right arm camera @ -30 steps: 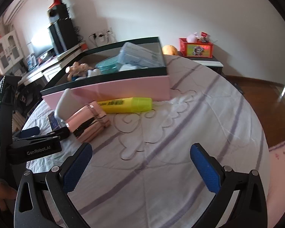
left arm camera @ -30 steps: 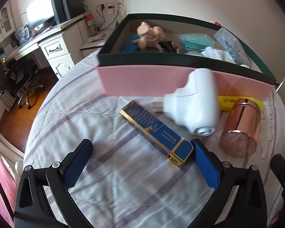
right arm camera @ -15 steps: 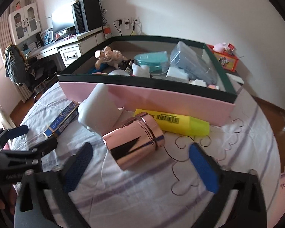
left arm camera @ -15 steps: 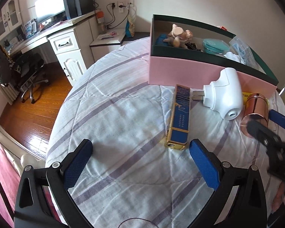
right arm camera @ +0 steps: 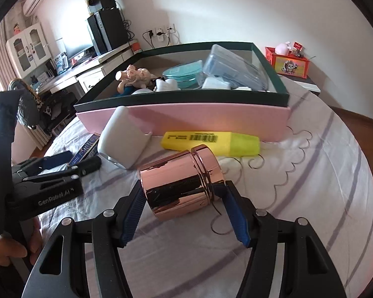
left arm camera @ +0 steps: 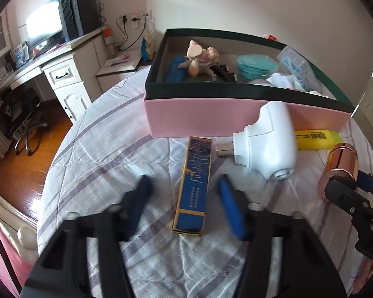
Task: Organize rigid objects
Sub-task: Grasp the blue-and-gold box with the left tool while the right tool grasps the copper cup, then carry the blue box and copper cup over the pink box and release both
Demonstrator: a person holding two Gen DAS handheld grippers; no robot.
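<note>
In the left wrist view our left gripper (left arm camera: pixel 184 206) has just been closing, fingers straddling the blue box (left arm camera: pixel 194 186) lying on the bed (left arm camera: pixel 99 149) but not yet touching; off-centre, they could skew it. In the right wrist view our right gripper (right arm camera: pixel 184 213) has been closing too, fingers nearly clasping the copper tin (right arm camera: pixel 181 178), which may roll away.
</note>
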